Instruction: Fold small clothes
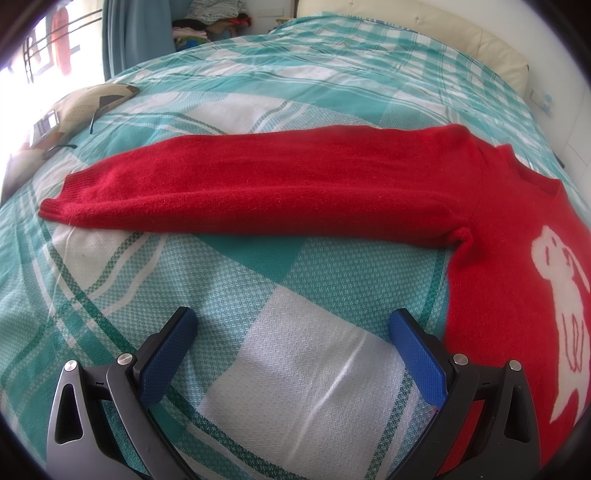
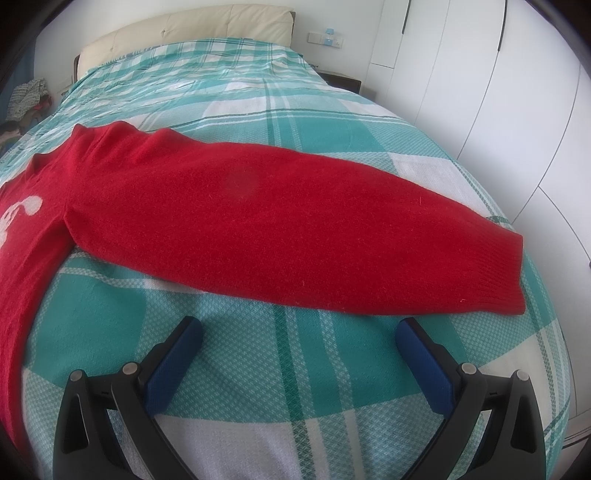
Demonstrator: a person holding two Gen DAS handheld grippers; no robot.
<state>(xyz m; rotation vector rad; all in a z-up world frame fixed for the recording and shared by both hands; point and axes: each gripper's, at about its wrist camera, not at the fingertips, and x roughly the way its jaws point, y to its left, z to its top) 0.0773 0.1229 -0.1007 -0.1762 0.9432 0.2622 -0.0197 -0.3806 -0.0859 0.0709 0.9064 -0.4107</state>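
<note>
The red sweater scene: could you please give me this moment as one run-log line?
red sweater: flat, sleeves spread, unfolded | left tongs: open, empty | right tongs: open, empty | surface: plaid bedspread

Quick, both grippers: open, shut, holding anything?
Left gripper: jaws open, empty, above the bedspread.
Right gripper: jaws open, empty, near the sweater sleeve.

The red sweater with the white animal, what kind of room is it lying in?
Most likely a bedroom. The red sweater lies spread on a bed with a teal checked cover, a padded cream headboard stands behind it, and tall white wardrobe doors line the wall.
</note>
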